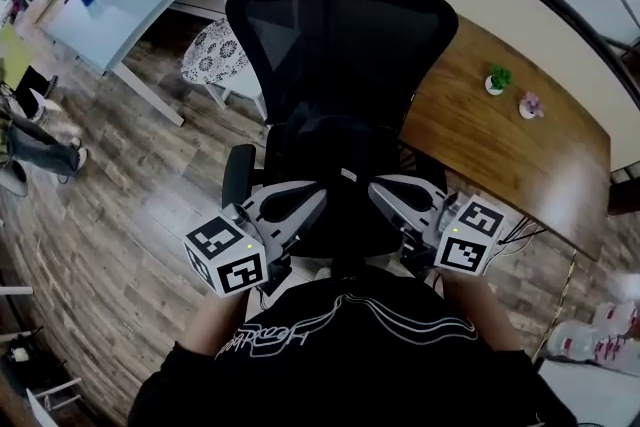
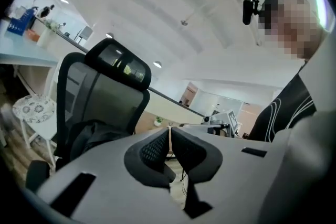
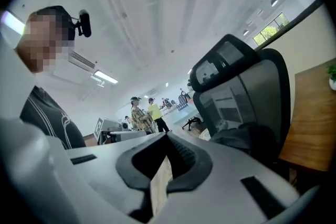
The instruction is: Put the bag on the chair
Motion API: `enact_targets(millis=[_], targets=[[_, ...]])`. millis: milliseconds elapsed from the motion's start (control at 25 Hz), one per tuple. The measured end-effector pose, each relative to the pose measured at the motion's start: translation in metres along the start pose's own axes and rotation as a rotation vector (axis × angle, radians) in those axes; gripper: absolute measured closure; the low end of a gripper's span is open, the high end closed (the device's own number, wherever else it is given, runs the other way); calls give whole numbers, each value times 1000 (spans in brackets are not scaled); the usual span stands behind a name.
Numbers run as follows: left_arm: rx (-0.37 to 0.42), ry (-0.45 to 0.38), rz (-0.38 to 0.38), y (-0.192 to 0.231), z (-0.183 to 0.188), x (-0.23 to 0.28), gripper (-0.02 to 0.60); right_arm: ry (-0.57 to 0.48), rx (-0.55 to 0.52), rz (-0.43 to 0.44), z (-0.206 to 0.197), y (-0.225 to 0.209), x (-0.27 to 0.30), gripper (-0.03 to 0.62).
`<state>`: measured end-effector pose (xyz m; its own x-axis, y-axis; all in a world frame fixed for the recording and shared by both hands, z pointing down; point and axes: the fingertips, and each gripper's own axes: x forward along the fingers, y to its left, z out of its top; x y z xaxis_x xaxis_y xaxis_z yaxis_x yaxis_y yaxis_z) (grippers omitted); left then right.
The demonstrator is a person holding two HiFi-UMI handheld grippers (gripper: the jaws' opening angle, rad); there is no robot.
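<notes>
The head view looks steeply down, close above the black mesh-backed office chair (image 1: 340, 45). The 2 gripper views sit low behind the left tongs (image 2: 169, 131) and right tongs (image 3: 167, 136), facing up past them toward the white ceiling (image 2: 157, 8). All 3 share the chair.

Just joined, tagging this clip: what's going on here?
A person stands facing a black office chair with a gripper in each hand. A dark bag already lies on the chair's seat. The left gripper and the right gripper hover low near the seat's front edge, both shut with nothing in them. Neither touches the bag.
</notes>
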<state>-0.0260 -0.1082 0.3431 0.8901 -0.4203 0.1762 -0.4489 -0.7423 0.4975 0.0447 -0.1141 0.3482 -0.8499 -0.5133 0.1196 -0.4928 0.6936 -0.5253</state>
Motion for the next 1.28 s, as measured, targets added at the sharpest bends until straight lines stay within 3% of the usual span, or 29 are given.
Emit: enact_targets(millis=[320,640,1280], targets=[[125,19,46,-21,-2,-10,543,-45,-15,-54,-2,17,-18,602],[126,7,73,-28,-7,-18,543,-80,19,-20,-11,31,-28,602],[112,17,112,-35,-24,-33,543,-54,67,13,-35,46,-24,602]])
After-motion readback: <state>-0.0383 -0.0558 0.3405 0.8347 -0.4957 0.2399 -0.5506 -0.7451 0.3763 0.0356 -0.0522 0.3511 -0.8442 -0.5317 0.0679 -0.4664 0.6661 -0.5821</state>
